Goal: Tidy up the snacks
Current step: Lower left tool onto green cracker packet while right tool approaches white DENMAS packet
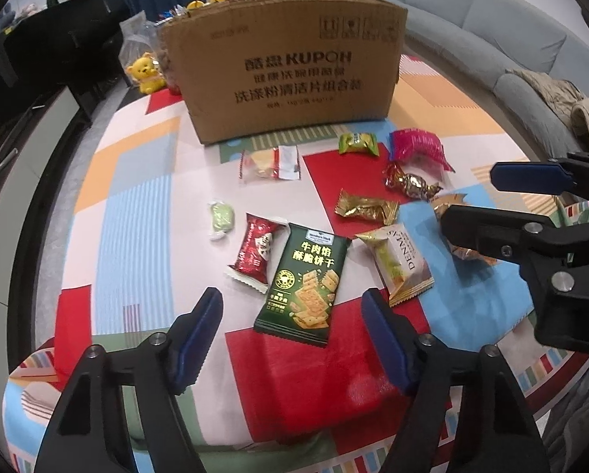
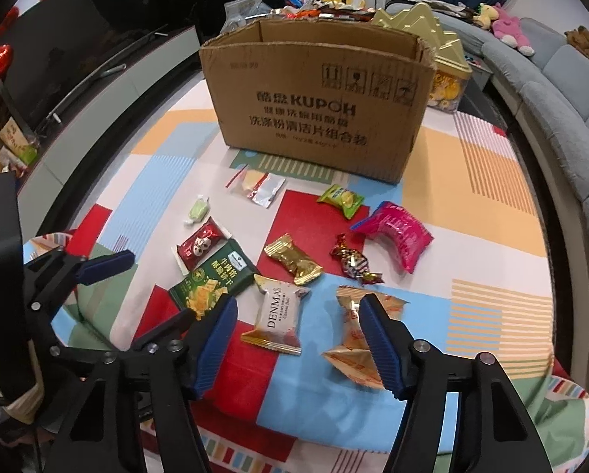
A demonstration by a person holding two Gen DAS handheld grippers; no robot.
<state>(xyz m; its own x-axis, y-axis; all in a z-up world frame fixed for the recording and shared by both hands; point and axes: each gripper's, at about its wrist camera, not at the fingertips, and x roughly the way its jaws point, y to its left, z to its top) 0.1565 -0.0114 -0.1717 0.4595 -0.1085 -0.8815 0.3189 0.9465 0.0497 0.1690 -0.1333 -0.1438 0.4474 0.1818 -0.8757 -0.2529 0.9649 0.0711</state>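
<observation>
From my left wrist, my left gripper [image 1: 290, 327] hung part-open over the dark green cracker pack [image 1: 304, 283], which lay flat on the patchwork cloth [image 1: 136, 213] between the blue pads, unpinched. The cardboard box [image 1: 286, 67] stood beyond.

From my right wrist, my right gripper [image 2: 298, 339] stood part-open with the white DENMAS packet [image 2: 276, 321] between its fingers, untouched, the orange-gold packet [image 2: 349, 343] behind the right pad.

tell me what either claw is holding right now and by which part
Nothing is held. The left claw stands open over the green cracker packet; the right claw stands open by the white snack packet.
</observation>
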